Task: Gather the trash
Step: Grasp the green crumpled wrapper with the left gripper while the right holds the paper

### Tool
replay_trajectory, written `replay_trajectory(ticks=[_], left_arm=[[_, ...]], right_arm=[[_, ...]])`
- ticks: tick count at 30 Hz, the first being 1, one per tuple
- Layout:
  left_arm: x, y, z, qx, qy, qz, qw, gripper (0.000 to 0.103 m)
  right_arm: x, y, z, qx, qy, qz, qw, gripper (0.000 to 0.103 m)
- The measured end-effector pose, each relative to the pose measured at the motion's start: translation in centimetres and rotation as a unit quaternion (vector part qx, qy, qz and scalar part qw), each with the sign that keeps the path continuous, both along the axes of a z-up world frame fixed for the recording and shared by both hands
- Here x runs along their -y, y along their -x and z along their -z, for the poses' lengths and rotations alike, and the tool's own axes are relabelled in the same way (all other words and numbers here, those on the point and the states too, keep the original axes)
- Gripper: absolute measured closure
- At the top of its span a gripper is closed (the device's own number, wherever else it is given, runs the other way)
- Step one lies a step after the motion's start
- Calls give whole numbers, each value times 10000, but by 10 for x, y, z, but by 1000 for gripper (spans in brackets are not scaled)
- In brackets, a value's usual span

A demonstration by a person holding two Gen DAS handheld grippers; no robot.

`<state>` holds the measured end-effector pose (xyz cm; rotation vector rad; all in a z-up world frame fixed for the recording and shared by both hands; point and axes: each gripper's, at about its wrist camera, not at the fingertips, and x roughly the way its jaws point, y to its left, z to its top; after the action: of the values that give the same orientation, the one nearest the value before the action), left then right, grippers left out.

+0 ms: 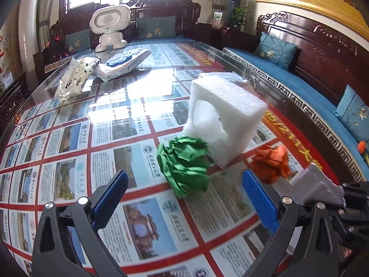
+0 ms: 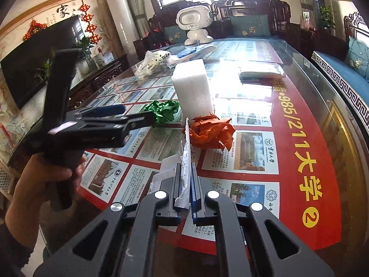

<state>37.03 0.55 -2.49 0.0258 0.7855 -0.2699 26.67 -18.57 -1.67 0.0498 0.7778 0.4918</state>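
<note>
A crumpled green paper ball [image 1: 184, 164] lies on the glass table just ahead of my left gripper [image 1: 184, 177], which is open with its blue pads [image 1: 110, 198] either side of the ball and short of it. Behind the ball stands a white foam block [image 1: 226, 117]. A crumpled orange paper [image 1: 269, 164] lies to its right. My right gripper [image 2: 186, 168] is shut on a thin silvery wrapper [image 2: 187, 147] that stands upright between the pads, near the orange paper [image 2: 209, 131]. The right wrist view also shows the left gripper [image 2: 136, 113] reaching toward the green ball [image 2: 165, 110].
At the far end of the glass table [image 1: 69, 184] stand a white robot toy [image 1: 109, 27], a white plastic bag [image 1: 73, 78] and a blue-and-white packet [image 1: 124, 62]. A flat white packet [image 2: 261, 70] lies at the back right. A carved bench with blue cushions [image 1: 322, 87] runs along the right.
</note>
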Motion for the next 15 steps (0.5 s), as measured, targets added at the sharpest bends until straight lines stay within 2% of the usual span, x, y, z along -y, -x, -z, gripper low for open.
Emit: replay_trajectory(ticks=[2,4,5,6,7,8,10,15], left_arm=[[-1,-13,4,-156,31,-37,9999,4],[-2,-22,5,-227,137,-65,9996,11],[-3,-26,6,-290,219,-4,9993,31],[-2,-27,7,-353,295,22,9989,64],[-4,-30,9,-445,431,39,9981,75],[-5,-31,12,-526,539,37,9972,80],[-8,-30,16,-588,708,57,9957,81],[-11,-14,14,-462,790,92,9958,82]], right_arm=[[0,-2,1,-57,-41,-15,10000,97],[1,-3,3,-88,-93,-32,9999,97],[1,-3,4,-100,-118,-45,9999,97],[2,-2,4,-110,-140,-49,9998,97],[3,-2,5,-126,-154,-41,9998,97],[4,-2,6,-139,-174,-41,9997,97],[7,0,6,-168,-237,-54,9996,97],[16,9,4,-213,-491,-17,9986,97]])
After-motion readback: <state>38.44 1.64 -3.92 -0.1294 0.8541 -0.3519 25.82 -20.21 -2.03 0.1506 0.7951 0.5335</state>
